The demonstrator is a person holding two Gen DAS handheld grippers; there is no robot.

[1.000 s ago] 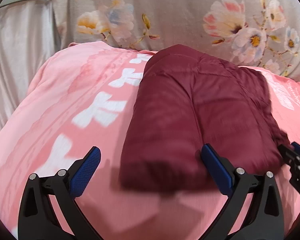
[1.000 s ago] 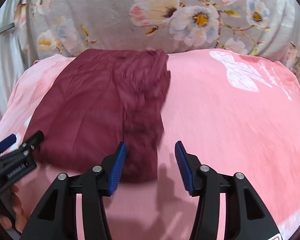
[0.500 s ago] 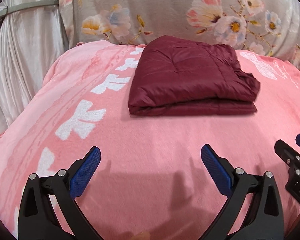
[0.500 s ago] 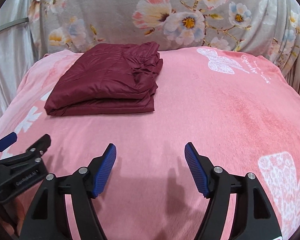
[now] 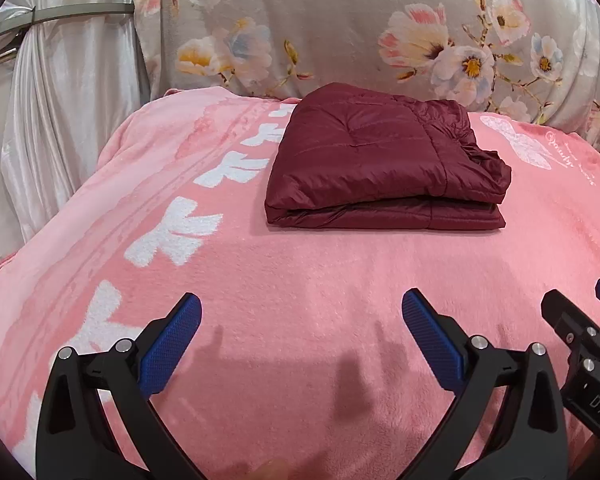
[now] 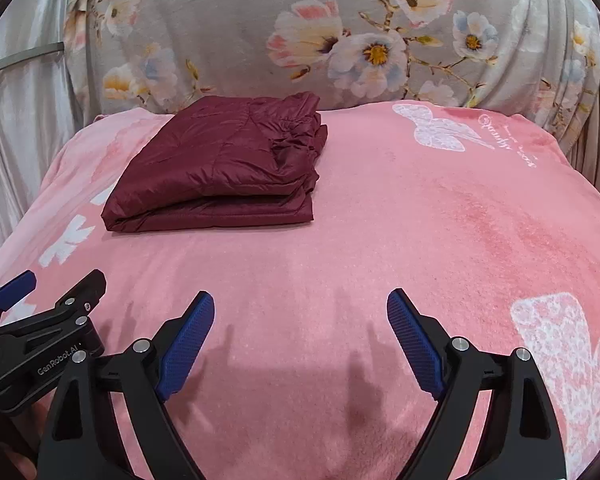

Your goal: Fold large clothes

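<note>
Folded maroon jacket (image 5: 384, 160) on pink blanket (image 5: 300, 280), left tongs (image 5: 300, 312) spread wide, empty

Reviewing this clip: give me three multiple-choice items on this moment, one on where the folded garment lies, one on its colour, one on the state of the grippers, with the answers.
1. Where does the folded jacket lie?
A. On the pink blanket, toward its far side near the floral fabric
B. Between the fingers of the right gripper
C. On the floor beside the curtain

2. What colour is the jacket?
A. Navy blue
B. Maroon
C. White

3. How do the left gripper and the right gripper stand?
A. Both clamped on the jacket
B. Left open, right shut on the blanket
C. Both open, with nothing between the fingers

Answers:
1. A, it rests flat on the blanket, close to the floral backdrop and well clear of both grippers.
2. B, the quilted fabric is dark red.
3. C, each view shows spread blue pads over bare blanket; the right jaws have just been opening.
</note>
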